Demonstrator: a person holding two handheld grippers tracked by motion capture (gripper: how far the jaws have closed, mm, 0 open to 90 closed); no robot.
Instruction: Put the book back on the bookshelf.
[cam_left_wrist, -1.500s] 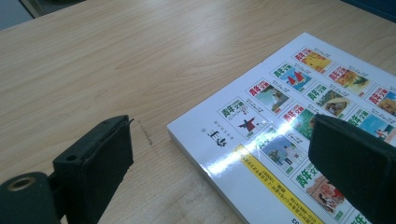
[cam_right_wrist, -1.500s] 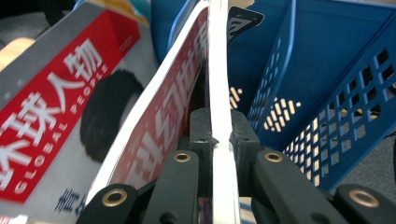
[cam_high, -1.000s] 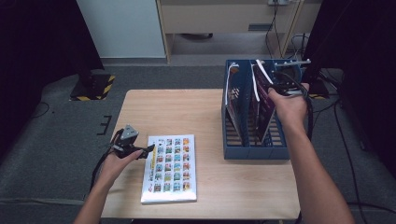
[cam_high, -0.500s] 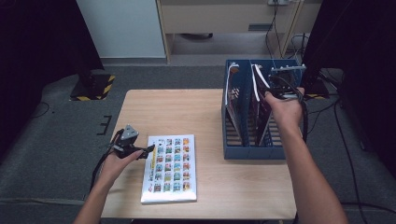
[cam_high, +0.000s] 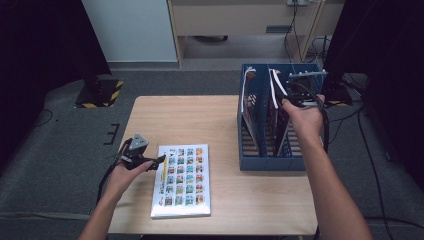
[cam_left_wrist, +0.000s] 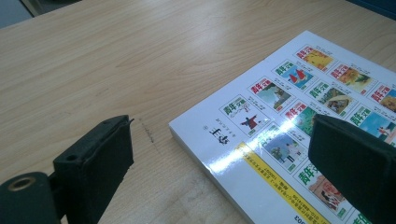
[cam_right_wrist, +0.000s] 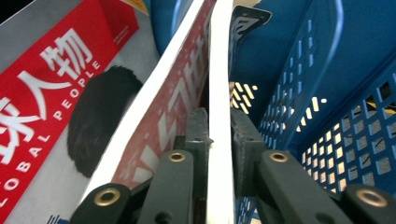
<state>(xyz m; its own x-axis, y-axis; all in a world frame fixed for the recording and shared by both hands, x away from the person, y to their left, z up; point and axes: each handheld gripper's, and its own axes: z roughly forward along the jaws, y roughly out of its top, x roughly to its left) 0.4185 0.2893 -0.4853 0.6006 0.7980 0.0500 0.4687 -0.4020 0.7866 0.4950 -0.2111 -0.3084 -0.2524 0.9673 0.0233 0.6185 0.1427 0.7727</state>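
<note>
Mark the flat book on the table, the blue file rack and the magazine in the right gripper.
book (cam_high: 182, 181): high view, middle of its cover.
rack (cam_high: 272, 163): high view, its front wall.
magazine (cam_right_wrist: 219, 93): right gripper view, its white edge between the jaws.

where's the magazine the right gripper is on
High view, right side: the magazine stands in the blue file rack, its top edge between the right gripper jaws.

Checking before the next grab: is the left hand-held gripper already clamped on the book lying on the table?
No, the left hand-held gripper stands open over the book's corner.
</note>
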